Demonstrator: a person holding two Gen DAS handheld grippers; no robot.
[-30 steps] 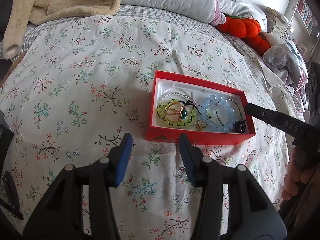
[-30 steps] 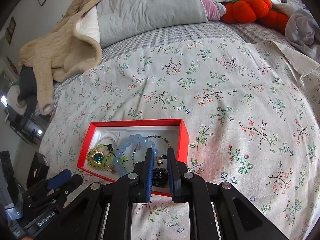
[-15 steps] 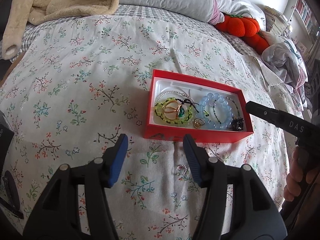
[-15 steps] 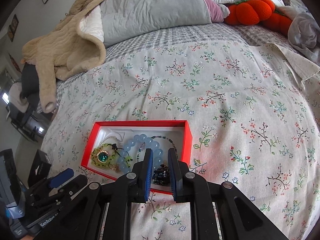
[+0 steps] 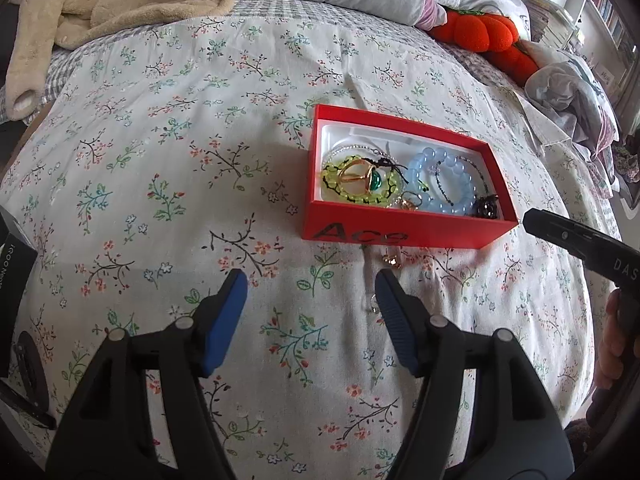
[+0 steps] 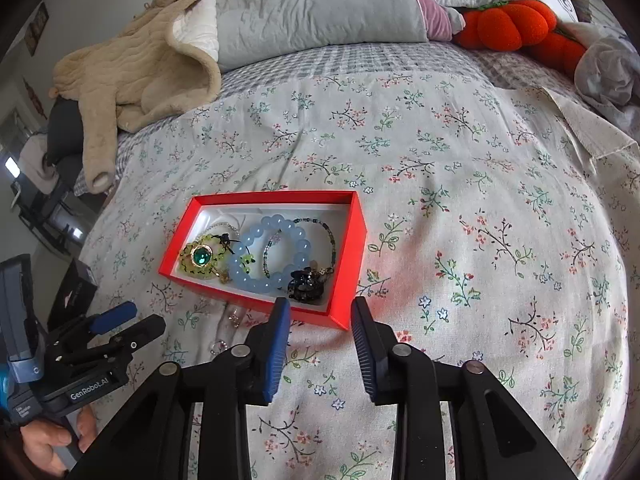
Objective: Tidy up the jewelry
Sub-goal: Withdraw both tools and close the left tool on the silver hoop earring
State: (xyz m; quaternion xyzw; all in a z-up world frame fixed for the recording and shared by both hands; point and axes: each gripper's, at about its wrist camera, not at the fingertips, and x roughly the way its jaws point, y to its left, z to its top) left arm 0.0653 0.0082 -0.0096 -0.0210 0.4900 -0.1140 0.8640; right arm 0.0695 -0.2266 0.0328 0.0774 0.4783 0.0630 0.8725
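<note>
A red box [image 5: 400, 234] [image 6: 354, 240] lies on the flowered bedspread. It holds a yellow-green bracelet [image 5: 360, 196], a blue bead bracelet [image 6: 276, 252], a green-stone ring [image 6: 200, 256] and a black ornament [image 6: 306, 285] in its near corner. On the bedspread before the box lie a small gold piece [image 5: 391, 259] [image 6: 234, 320] and a silver ring [image 5: 374, 304] [image 6: 218, 346]. My left gripper [image 5: 311, 280] [image 6: 132, 322] hovers over the bedspread short of the box, its jaws opening and empty, with the silver ring beside its right finger. My right gripper [image 6: 320, 307] [image 5: 580, 240] stands over the box's near corner, jaws opening, gripping nothing.
A grey pillow [image 6: 320, 4] and a beige fleece garment [image 6: 132, 64] lie at the head of the bed. Orange pumpkin plushes [image 6: 512, 26] and crumpled clothes [image 5: 568, 92] sit at the right. A black box [image 6: 74, 294] rests at the bed's left edge.
The right gripper's jaws have spread apart and drawn back a little from the black ornament, which lies in the box. The left jaws have widened too.
</note>
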